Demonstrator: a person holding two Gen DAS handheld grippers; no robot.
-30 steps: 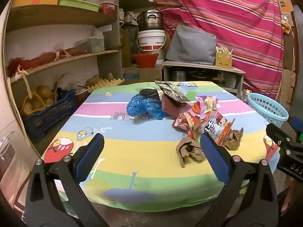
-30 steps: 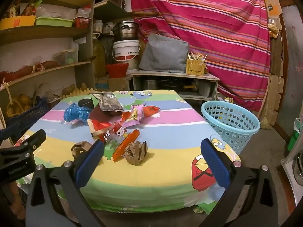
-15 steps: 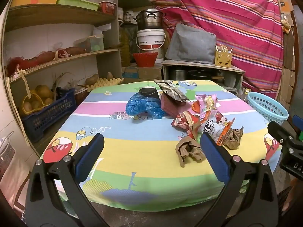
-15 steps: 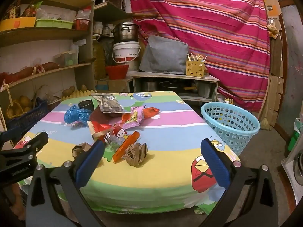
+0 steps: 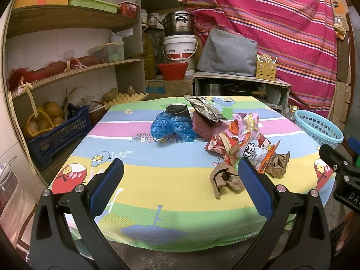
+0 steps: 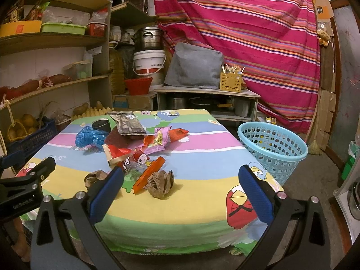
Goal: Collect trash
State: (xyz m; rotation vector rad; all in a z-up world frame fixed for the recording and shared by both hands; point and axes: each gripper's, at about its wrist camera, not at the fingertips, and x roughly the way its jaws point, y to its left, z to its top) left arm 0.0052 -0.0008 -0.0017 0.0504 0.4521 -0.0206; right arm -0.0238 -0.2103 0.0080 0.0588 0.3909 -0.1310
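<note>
Left claw (image 5: 180,175): spread wide, empty, held off the near edge of the surface (image 5: 157,186). Right claw (image 6: 180,177): likewise wide, empty, near edge.
Trash, heaped mid-surface: blue plastic bag (image 5: 171,128); dark cup (image 5: 176,111) just behind it; silver foil packet (image 6: 128,123) over a maroon pad; red and pink snack wrappers (image 6: 155,141); orange wrapper (image 6: 148,175); two crumpled brown paper wads (image 6: 160,183), (image 5: 225,177), nearest the claws.
Light blue basket (image 6: 272,148): on floor, beside surface's right side; contents possibly a scrap or two, unclear through the holes.
</note>
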